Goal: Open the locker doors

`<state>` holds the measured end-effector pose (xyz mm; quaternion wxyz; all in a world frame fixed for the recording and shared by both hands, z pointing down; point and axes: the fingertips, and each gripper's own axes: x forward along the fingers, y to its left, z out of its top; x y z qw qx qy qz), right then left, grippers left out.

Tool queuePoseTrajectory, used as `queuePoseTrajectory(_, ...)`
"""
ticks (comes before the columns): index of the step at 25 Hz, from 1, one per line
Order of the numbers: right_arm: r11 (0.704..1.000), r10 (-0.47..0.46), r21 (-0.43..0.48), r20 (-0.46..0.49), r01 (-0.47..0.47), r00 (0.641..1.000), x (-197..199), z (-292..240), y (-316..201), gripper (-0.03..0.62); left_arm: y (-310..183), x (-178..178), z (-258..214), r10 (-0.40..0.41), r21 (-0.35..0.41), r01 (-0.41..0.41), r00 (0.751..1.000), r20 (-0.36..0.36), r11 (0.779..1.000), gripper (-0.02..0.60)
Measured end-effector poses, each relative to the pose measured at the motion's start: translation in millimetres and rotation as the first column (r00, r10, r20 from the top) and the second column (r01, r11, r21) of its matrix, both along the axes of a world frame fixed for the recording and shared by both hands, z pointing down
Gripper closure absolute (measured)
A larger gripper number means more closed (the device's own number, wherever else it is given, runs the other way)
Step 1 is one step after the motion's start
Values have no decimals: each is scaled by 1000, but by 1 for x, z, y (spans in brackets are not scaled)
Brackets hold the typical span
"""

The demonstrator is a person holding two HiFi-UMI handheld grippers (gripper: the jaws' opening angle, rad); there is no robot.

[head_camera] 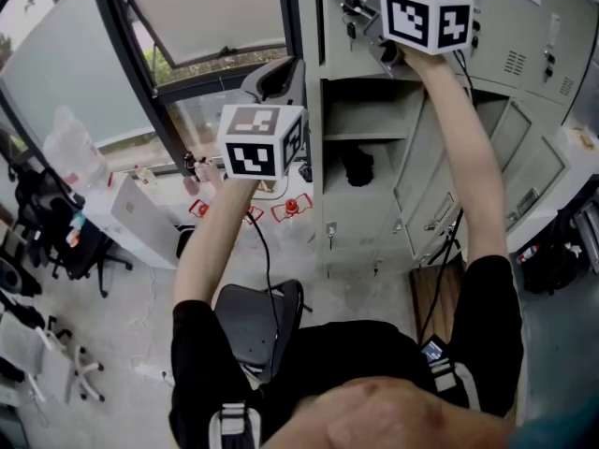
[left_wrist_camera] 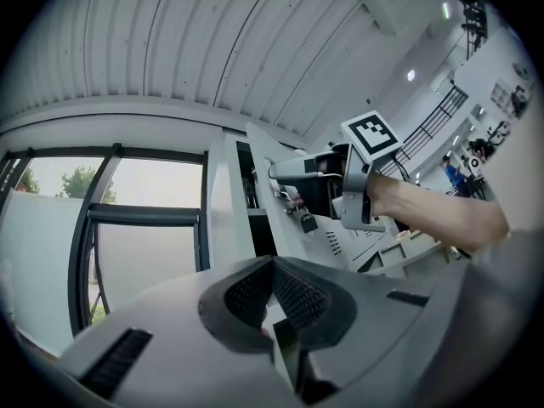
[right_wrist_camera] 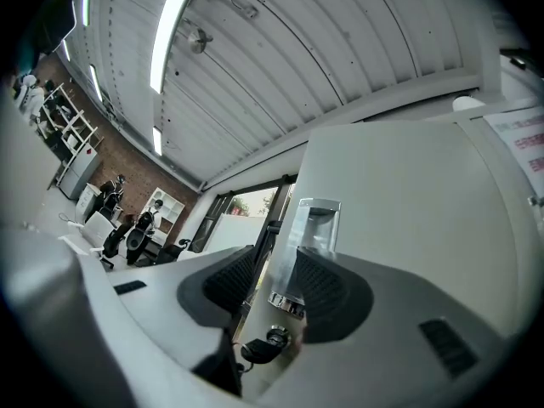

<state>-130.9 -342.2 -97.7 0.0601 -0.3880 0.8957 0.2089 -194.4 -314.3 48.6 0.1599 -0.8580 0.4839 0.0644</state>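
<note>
Office lockers point(head_camera: 524, 17): right tongs point(right_wrist_camera: 276, 266) clamp upper door point(right_wrist_camera: 408, 194).

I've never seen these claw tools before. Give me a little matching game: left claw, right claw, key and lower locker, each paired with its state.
1. left claw
2. right claw
3. key
4. lower locker

A. stands open
B. sits in the lock
C. shut, empty
D. clamps the upper door by its edge

Pairs: 1-C, 2-D, 3-B, 4-A
</note>
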Motion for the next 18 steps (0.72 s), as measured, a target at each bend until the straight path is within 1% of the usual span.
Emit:
queuePoseTrajectory(9,996,-87,12,-5,87,996,24,0,53,433,28,44,-10,-2,-5,2,1000,-20,1000,571)
queuePoseTrajectory(13,993,-113,13,15,113,993,43,0,78,433,46,70,-6,-28,-11,28,1000,4,1000,571)
queuePoseTrajectory(18,992,-127,6,43,127,991,66,-2,106,433,77,90,-9,-56,-22,56,998,-13,998,571)
